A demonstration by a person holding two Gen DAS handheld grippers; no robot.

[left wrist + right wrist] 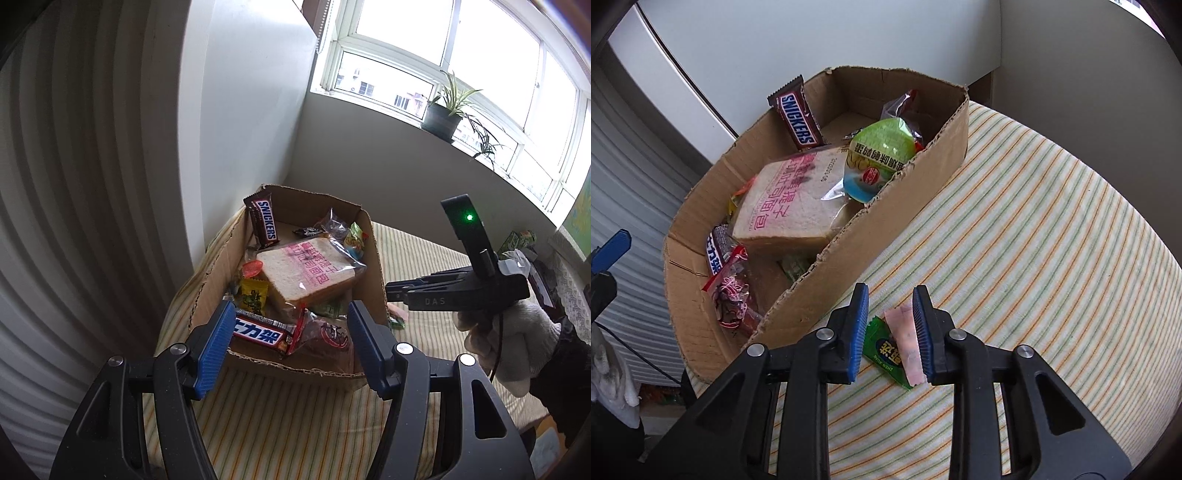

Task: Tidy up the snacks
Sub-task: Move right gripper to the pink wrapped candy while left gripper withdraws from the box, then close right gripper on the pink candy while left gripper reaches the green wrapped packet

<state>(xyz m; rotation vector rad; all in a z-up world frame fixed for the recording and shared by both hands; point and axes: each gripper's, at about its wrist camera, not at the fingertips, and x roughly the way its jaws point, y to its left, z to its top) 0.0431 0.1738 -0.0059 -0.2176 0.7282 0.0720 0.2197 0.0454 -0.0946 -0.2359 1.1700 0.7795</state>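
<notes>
A: Right gripper?
B: Pads pinch two small packets, green and pink, on the striped cloth beside the cardboard box.
A: Left gripper?
B: Spread, empty, over the box.

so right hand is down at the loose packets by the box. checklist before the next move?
1. Right gripper on the packet pair: pads meet the pink side and the green side. Ok.
2. Single item in grip: green and pink are both between the fingers. Not ok.
3. Packets clear of the striped cloth: cannot tell.
4. Room in the cardboard box: bare floor at the far end. Ok.
5. Left gripper out of the way: open, empty, at the box's near end. Ok.
</notes>
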